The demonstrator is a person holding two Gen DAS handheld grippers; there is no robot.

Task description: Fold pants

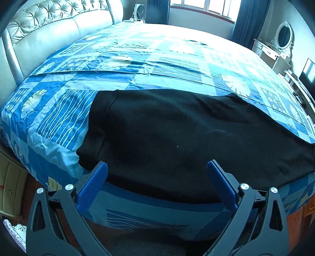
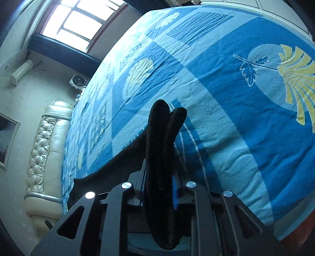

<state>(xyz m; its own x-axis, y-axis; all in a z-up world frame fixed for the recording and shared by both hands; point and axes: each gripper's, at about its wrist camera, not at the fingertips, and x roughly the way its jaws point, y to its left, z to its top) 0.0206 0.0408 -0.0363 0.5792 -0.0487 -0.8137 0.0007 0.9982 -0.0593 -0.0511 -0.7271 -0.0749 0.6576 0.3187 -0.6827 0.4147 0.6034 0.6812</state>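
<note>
Black pants (image 1: pixel 177 134) lie spread on the blue patterned bedsheet (image 1: pixel 137 65). The left gripper (image 1: pixel 157 169) gapes empty above them; the right gripper (image 2: pixel 165 157) clamps a doubled fold of the pants.

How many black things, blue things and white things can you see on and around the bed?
Black: 1, the black fabric pants spread on the bed.
Blue: 2, the blue patterned bedsheet and the dark blue curtain.
White: 2, the white oval-mirror dresser and the small white fan.
Total: 5
</note>
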